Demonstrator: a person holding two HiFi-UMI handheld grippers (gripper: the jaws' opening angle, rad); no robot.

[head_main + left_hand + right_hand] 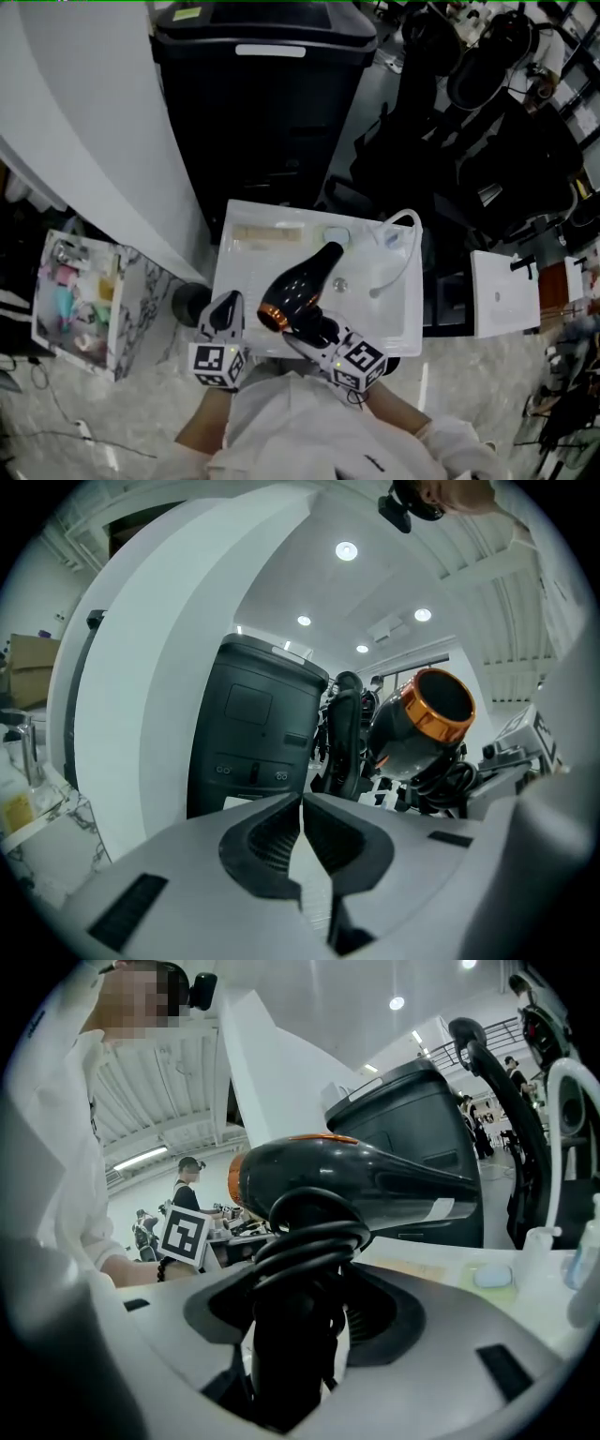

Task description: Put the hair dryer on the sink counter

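Observation:
A black hair dryer [298, 289] with an orange ring at its back end hangs just above the front of the white sink counter [246, 281], nozzle pointing away from me. My right gripper [319, 332] is shut on its handle, which has the black cord coiled round it [305, 1241]. In the right gripper view the dryer body [366, 1180] lies level above the jaws. My left gripper [226, 317] hovers at the counter's front left corner, jaws together and empty [302, 834]. From there the hair dryer's orange ring [441, 705] faces the camera at the right.
A tall black bin [262, 94] stands behind the counter. On the counter are a white faucet [401, 246], a pale soap [335, 234] and a wooden strip [267, 232]. A shelf of small items [80, 300] sits left, a second small basin [502, 292] right.

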